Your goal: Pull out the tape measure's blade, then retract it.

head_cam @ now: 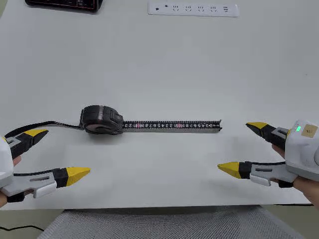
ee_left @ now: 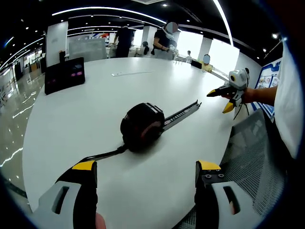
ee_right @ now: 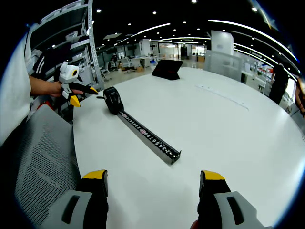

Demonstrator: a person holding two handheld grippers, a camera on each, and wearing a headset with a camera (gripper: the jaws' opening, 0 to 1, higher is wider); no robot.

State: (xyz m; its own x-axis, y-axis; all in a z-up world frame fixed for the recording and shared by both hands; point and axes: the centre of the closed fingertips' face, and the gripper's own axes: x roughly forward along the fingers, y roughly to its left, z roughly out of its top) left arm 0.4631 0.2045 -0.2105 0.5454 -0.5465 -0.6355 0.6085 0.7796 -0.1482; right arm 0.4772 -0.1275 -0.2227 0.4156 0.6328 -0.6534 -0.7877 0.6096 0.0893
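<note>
A black tape measure (head_cam: 101, 120) lies on the white table (head_cam: 159, 64), its blade (head_cam: 172, 125) pulled out to the right and resting flat, ending in a hook (head_cam: 219, 125). A black strap (head_cam: 42, 126) trails left from the case. My left gripper (head_cam: 61, 152) hovers open near the front left, short of the case (ee_left: 142, 126). My right gripper (head_cam: 246, 147) is open at the front right, just past the blade's hook (ee_right: 175, 156). Nothing sits between either pair of jaws. In the right gripper view the case (ee_right: 113, 100) lies far up the blade (ee_right: 145, 135).
A white power strip (head_cam: 193, 9) and a black device (head_cam: 65, 4) lie at the table's far edge. A grey mesh chair back (head_cam: 169, 224) stands just below the near edge. People stand at the far side of the table (ee_left: 164, 40).
</note>
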